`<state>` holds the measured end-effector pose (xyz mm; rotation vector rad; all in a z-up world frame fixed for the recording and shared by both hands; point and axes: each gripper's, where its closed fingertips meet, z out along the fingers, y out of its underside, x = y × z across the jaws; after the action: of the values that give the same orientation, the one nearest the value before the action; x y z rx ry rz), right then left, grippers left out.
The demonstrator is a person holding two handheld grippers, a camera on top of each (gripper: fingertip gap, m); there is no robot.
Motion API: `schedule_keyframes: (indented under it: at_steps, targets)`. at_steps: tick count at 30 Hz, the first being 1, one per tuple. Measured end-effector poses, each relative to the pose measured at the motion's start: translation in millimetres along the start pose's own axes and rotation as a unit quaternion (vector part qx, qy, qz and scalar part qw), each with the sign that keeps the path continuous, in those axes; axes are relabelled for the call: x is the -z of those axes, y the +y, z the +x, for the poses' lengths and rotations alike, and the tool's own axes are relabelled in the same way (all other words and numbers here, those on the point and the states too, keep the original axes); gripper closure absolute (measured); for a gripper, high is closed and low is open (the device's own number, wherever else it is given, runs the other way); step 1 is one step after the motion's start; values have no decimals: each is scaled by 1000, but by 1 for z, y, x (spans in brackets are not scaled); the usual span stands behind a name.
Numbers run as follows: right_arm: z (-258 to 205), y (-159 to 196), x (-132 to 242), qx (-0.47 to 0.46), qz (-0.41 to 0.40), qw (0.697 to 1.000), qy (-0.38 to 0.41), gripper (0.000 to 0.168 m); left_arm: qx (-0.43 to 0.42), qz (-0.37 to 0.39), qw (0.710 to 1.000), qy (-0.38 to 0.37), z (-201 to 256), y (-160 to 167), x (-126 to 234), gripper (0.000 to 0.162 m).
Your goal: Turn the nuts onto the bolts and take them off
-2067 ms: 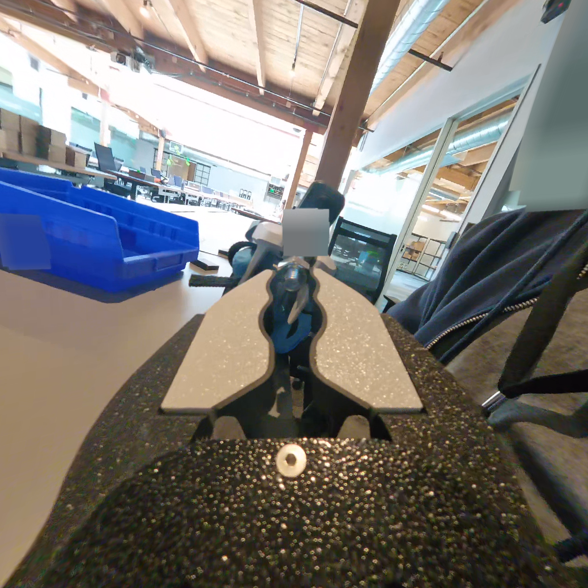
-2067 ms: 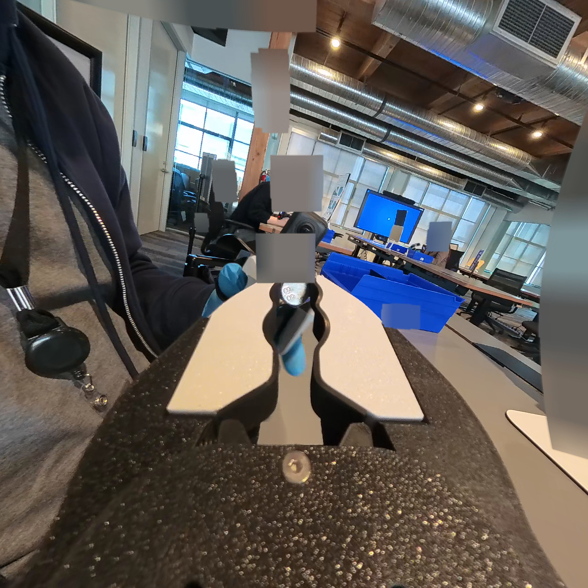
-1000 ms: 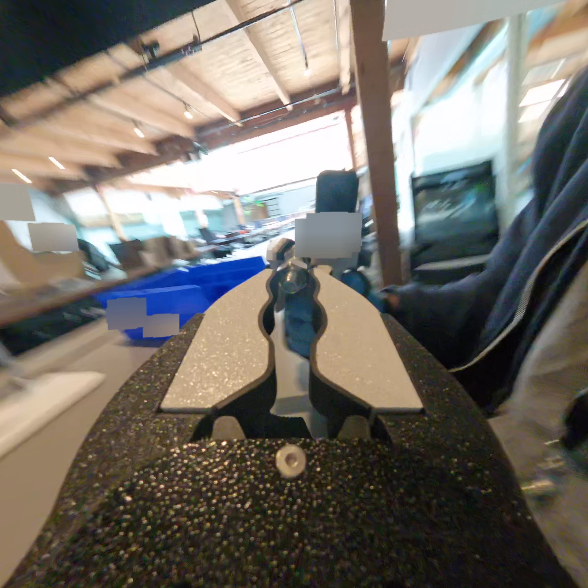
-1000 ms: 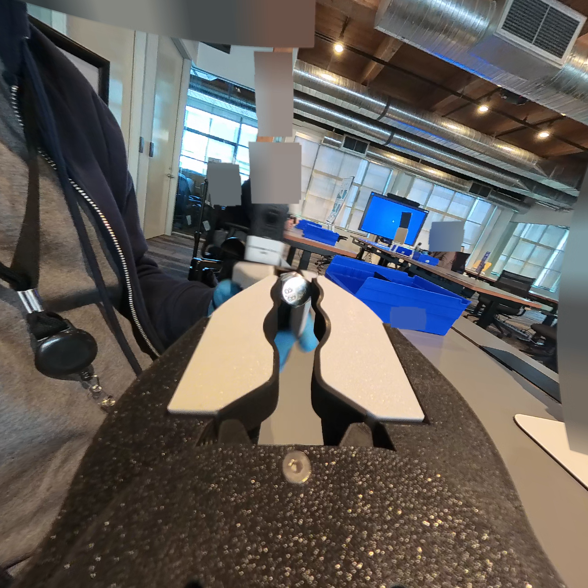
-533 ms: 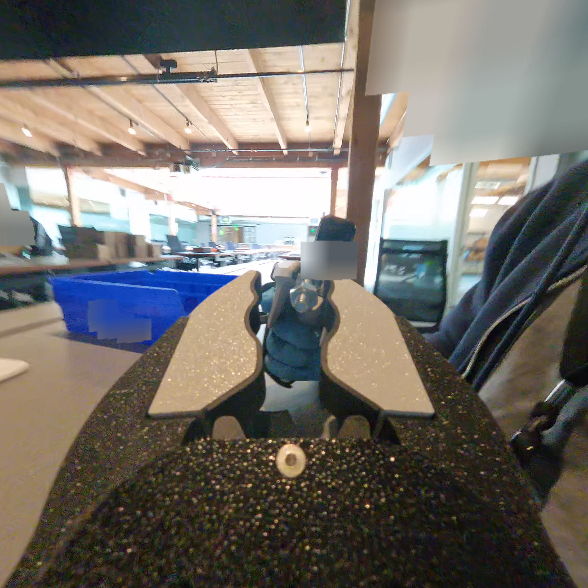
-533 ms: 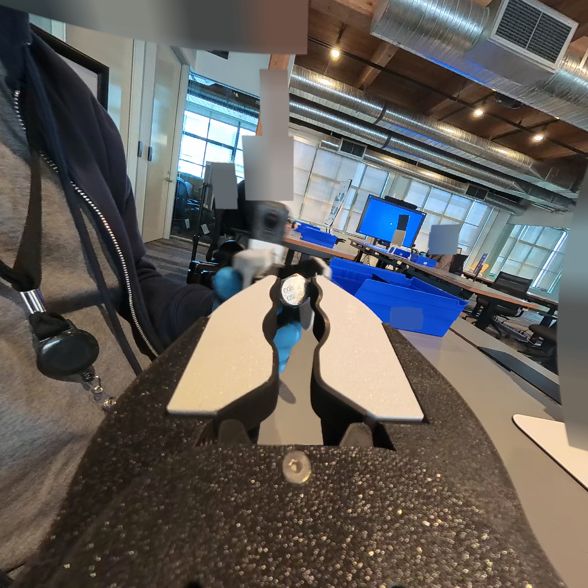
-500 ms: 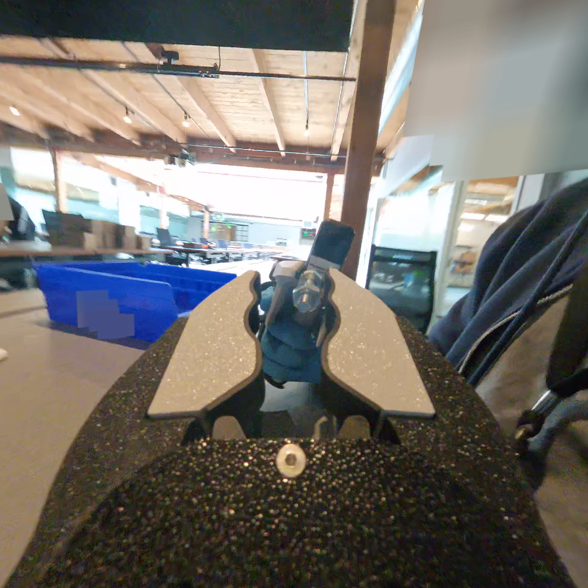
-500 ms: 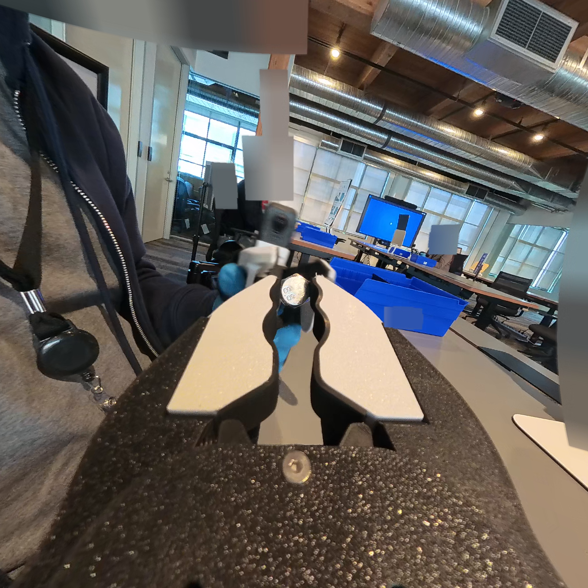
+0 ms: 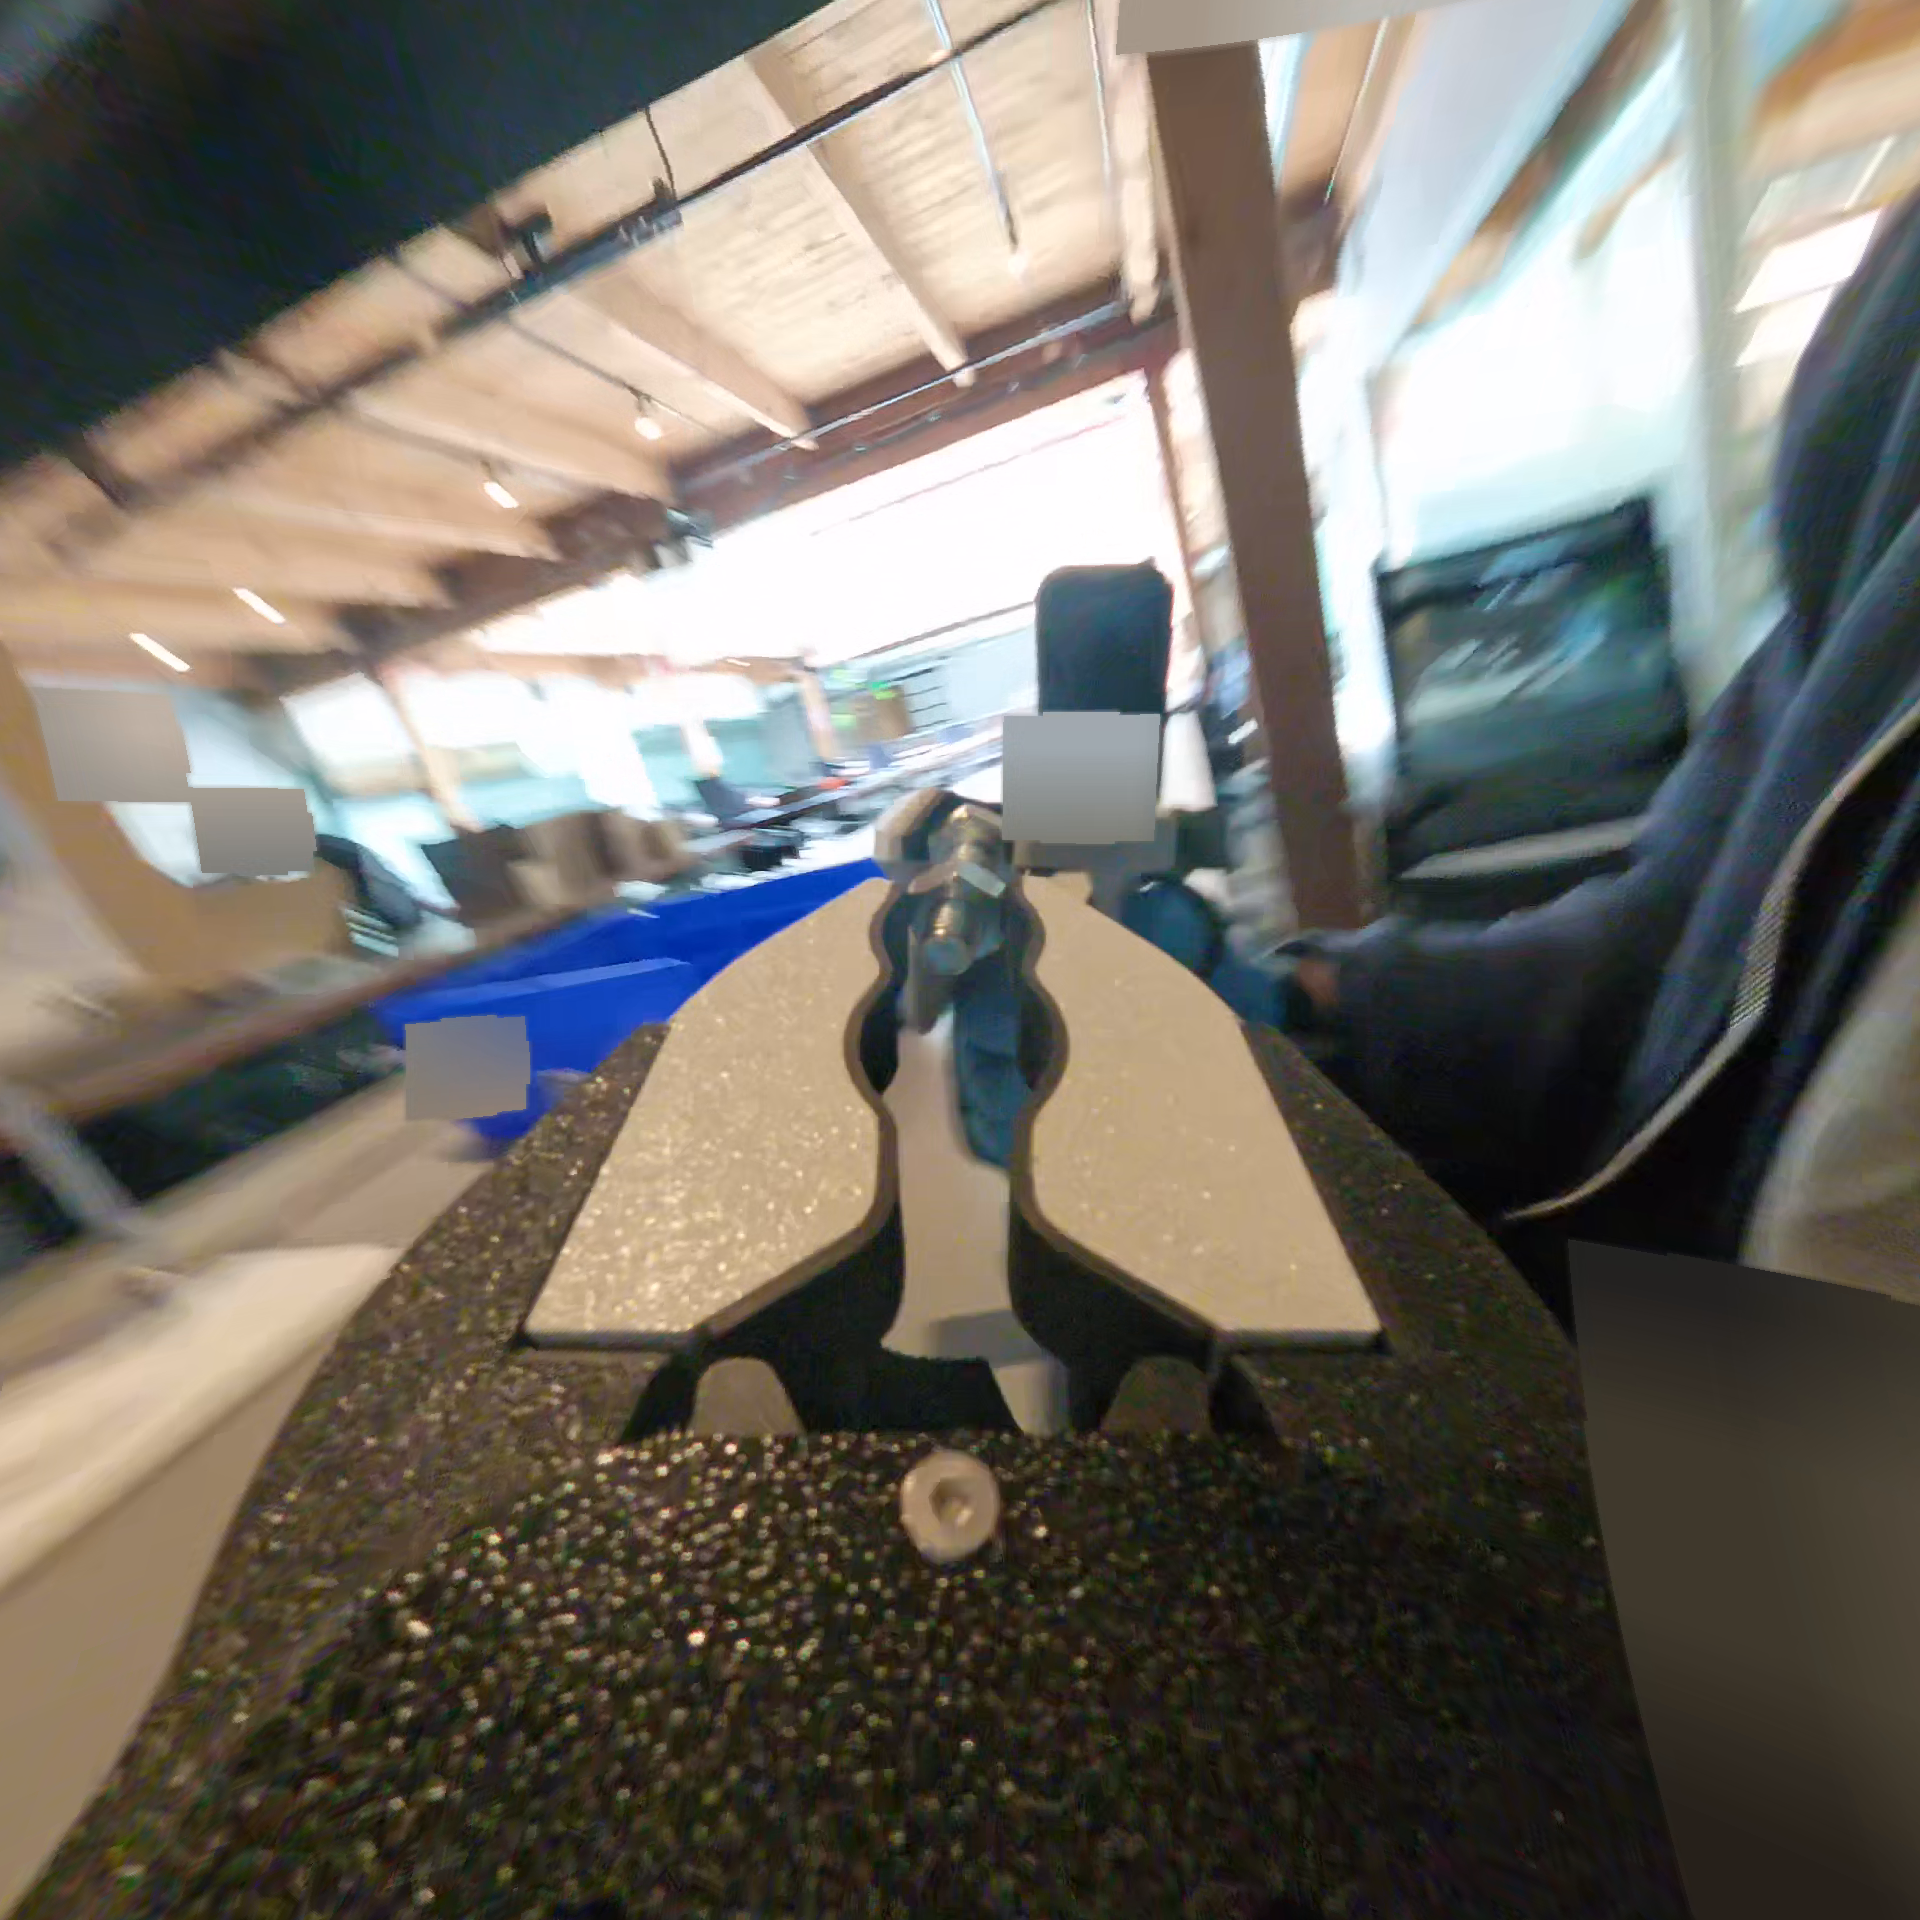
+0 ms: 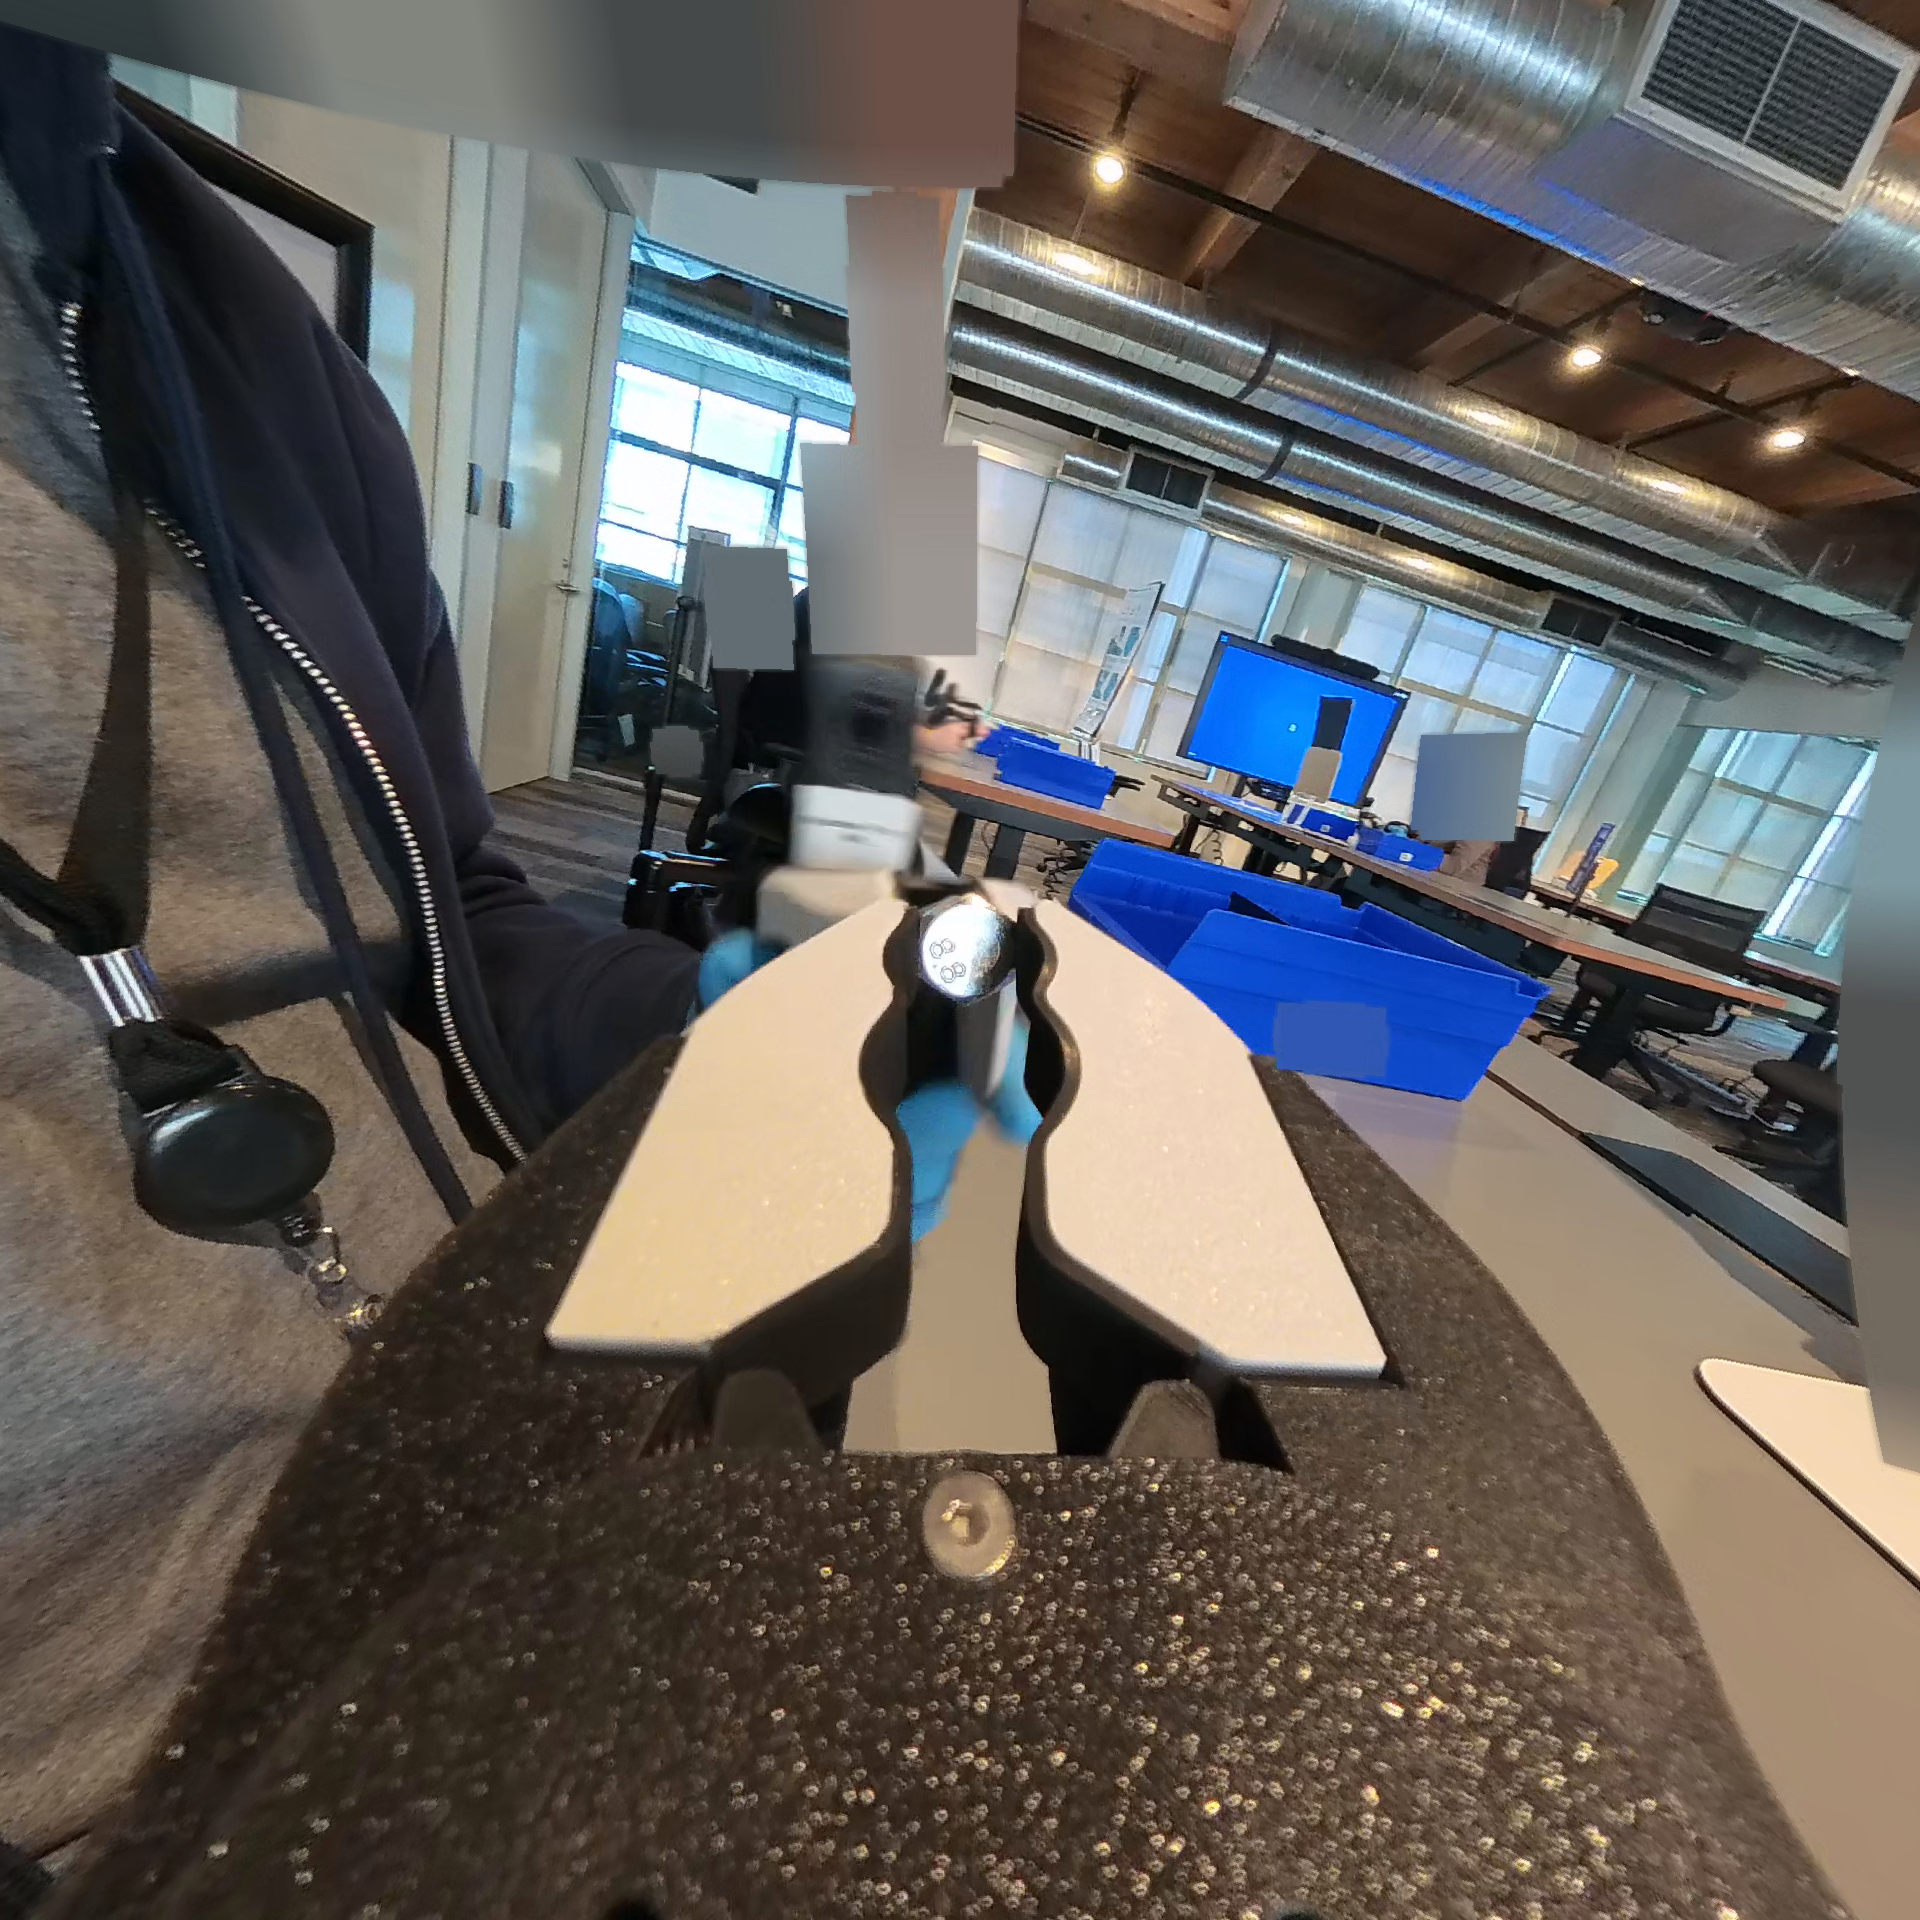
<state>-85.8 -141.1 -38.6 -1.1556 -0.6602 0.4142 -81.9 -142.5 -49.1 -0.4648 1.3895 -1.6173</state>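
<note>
Both grippers are held in the air, facing each other. My right gripper (image 10: 961,935) is shut on the hex head of a steel bolt (image 10: 961,961). In the left wrist view the bolt's threaded end (image 9: 951,940) points at the camera with a steel nut (image 9: 977,883) on it. My left gripper (image 9: 961,899) is shut on the nut. This view is tilted and blurred. The right gripper's white body (image 9: 1101,883) and a blue-gloved hand (image 9: 1174,925) show behind the bolt. The left gripper's body (image 10: 852,831) and a blue-gloved hand (image 10: 935,1132) show in the right wrist view.
A grey table (image 10: 1558,1195) lies below, with blue bins (image 10: 1340,987) on it; a bin also shows in the left wrist view (image 9: 623,977). A white flat thing (image 10: 1818,1455) lies at the right. The person's dark jacket (image 10: 312,623) and a badge reel (image 10: 229,1143) are close by.
My left gripper, open around the nut half a second ago, has shut on it and rolled, tilting its view. My right gripper keeps hold of the bolt head, nearly still.
</note>
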Motion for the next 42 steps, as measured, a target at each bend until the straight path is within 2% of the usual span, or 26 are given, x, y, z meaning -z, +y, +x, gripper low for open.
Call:
schedule_keyframes:
  at_steps: [3, 4, 5, 9, 14, 19, 24, 27, 29, 30, 32, 34, 35, 36, 37, 40, 42]
  targets:
    - [0, 1, -1, 3, -3, 1000, 2, 151, -222, -37, 972, -62, -3, 2, 1, 142]
    - [1, 1, 0, 3, -2, 1000, 4, 151, -258, -42, 963, -69, -2, 2, 1, 139]
    - [1, 0, 0, 2, 0, 1000, 4, 151, -255, -36, 964, -62, 2, 1, 1, 137]
    - [3, -2, 1, 1, 4, 1000, 8, 151, -40, 10, 999, -11, 4, -5, 0, 126]
    - [2, -1, 1, 1, 3, 1000, 7, 151, 170, 38, 985, 7, -12, -5, 2, 124]
    - [2, -1, 1, 3, 2, 1000, 8, 151, 292, 32, 954, 54, -8, -2, 1, 130]
    - [2, 0, 0, 5, -2, 1000, 9, 151, 339, 6, 937, 83, 1, 3, -2, 140]
    - [2, 0, 0, 5, -2, 1000, 7, 151, 310, 5, 947, 79, 2, 2, -2, 144]
    - [2, 1, 0, 4, -2, 1000, 7, 150, 238, 2, 970, 56, 1, 2, -3, 144]
    - [1, 0, 0, 3, 0, 1000, 5, 151, 183, -1, 982, 41, 1, 1, -3, 144]
    - [0, -1, 0, 2, 2, 1000, 1, 151, 12, -15, 1000, -7, 0, 2, -3, 144]
    - [0, 0, 0, 3, 0, 1000, 3, 151, -174, -52, 982, -60, -3, 7, -2, 140]
    - [1, 0, -1, 4, -2, 1000, 4, 151, -232, -64, 968, -71, -3, 7, -2, 137]
    - [1, 0, 0, 3, 1, 1000, 5, 151, -247, -65, 965, -65, 0, 7, -2, 133]
    - [2, -1, 0, 2, 4, 1000, 6, 151, -223, -57, 972, -51, 3, 6, -3, 130]
    - [3, -3, 2, -1, 9, 1000, 9, 151, -64, -13, 997, -33, -1, -3, -2, 120]
    - [3, -2, 2, 0, 8, 1000, 9, 151, 44, 19, 999, -18, -6, -9, 1, 121]
